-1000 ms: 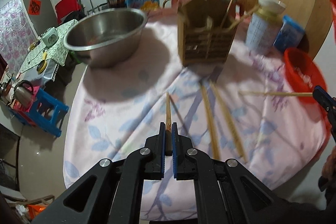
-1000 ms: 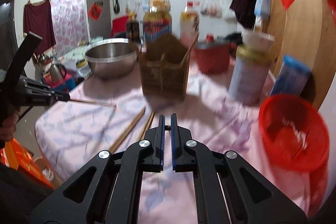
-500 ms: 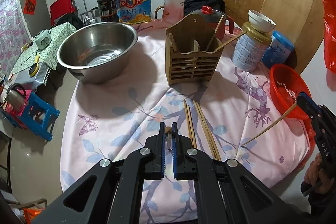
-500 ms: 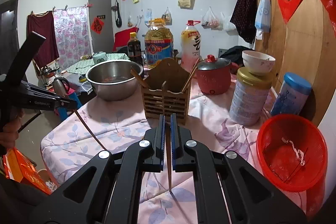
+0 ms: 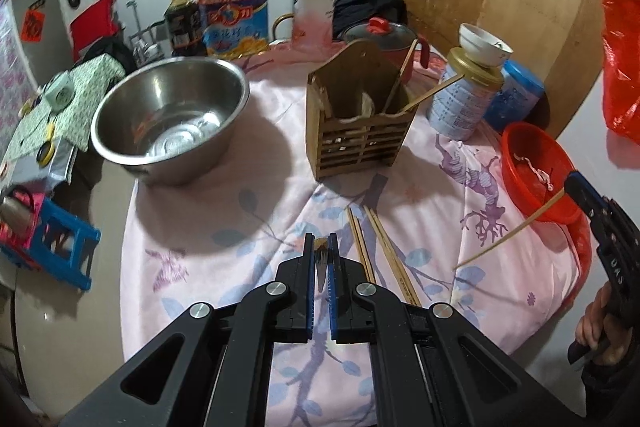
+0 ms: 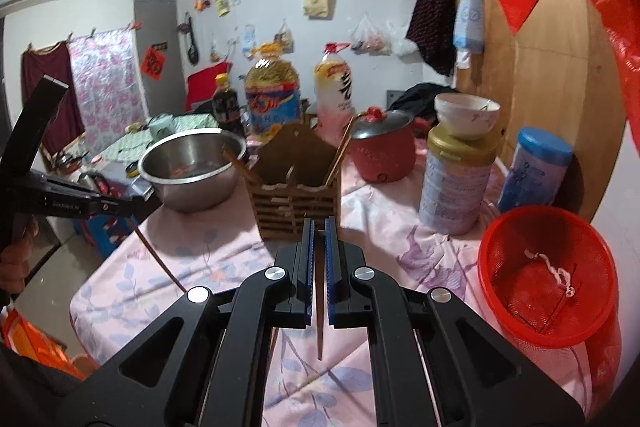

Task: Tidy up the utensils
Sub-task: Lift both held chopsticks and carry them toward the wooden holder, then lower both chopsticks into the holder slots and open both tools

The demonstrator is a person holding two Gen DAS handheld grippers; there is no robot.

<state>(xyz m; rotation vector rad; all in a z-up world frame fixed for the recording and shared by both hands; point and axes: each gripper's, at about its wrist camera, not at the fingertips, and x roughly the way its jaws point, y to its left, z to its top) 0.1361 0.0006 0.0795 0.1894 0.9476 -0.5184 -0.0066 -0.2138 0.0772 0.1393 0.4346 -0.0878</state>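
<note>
With both grippers up off the cloth, each clamping one chopstick — everything below placed against the wooden utensil holder [image 5: 362, 119].

- Left gripper [image 5: 320, 251]: jaws pinched nearly closed on a chopstick [image 5: 320, 269], seen almost end-on between the blue pads. From the right wrist view, shaft [image 6: 158, 255] hangs slanting down and toward the holder's near side, lower tip close to the cloth.
- Right gripper [image 6: 317, 235]: jaws likewise pinched on a chopstick [image 6: 319, 311], long axis roughly vertical, dangling below the pads. From the left view, same stick [image 5: 510, 233] slants away from the red basket [image 5: 532, 171], tip toward the near front of the holder.
- Holder straight ahead of both grippers, upright, open top facing up; already carrying a few sticks leaning toward its right corner [image 5: 400, 77].
- Two chopsticks [image 5: 380, 255] flat on the tablecloth [image 5: 240, 227], just in front of the holder, long axes running from its base toward the left gripper.
- Judgement: next move turns on swinging each held stick from hanging to tip-down over the holder's mouth; left gripper looks marginally nearer to it.

Hard to make out — which compartment holds what; inner dividers partly hidden by the tall back panel. Upper end of the left stick hidden inside the jaws. Lower ends of the flat pair cut off behind the left gripper's body. Hands only partly in frame at the edges.
</note>
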